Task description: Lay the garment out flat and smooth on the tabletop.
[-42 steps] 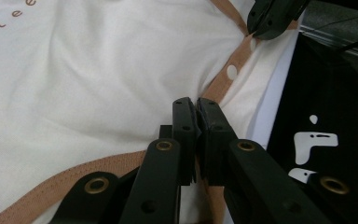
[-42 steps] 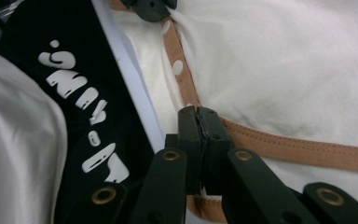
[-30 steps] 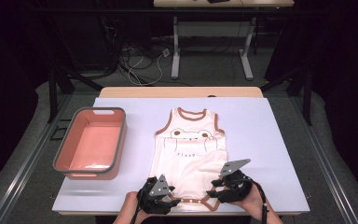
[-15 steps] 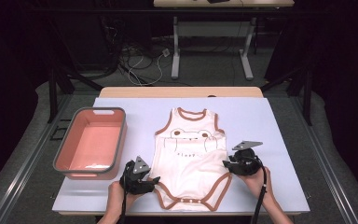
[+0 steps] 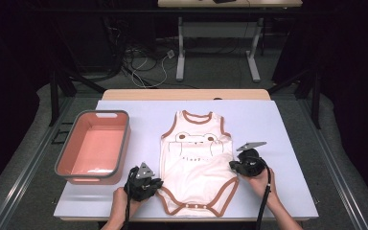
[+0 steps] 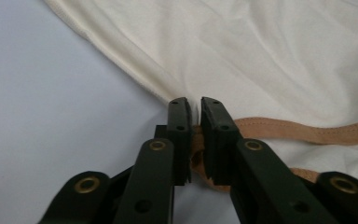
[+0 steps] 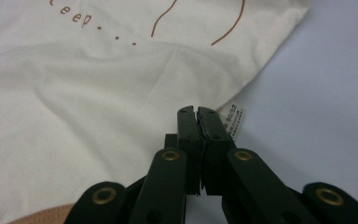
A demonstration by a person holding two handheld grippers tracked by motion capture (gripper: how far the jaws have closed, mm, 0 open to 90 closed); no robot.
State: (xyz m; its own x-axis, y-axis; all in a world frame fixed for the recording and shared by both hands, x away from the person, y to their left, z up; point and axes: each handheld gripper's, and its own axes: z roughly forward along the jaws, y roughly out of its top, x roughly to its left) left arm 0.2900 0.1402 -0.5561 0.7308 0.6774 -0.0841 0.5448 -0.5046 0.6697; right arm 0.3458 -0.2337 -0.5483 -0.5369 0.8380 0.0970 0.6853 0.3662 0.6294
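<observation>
A cream sleeveless baby bodysuit (image 5: 196, 160) with brown trim and a bear print lies flat on the pale table, neck pointing away. My left gripper (image 5: 159, 184) is at its lower left leg opening. Its jaws have just been closing and now pinch the brown trim (image 6: 270, 130) and cream cloth, as the left gripper view (image 6: 195, 105) shows. My right gripper (image 5: 232, 165) is at the garment's right side edge. Its jaws have also just been closing and are shut on the cloth edge (image 7: 197, 112), beside a small white care label (image 7: 233, 119).
A pink bin with a grey rim (image 5: 123, 143) stands on the table's left part, close to my left hand. The table's front edge (image 5: 187, 218) runs just below the bodysuit's snap hem. Bare table top (image 5: 282, 191) lies right of my right hand.
Both grippers moved apart from the bottom hem: the left one out to the lower left leg opening, the right one up to the right side edge. Both jaws closed onto the cloth.
</observation>
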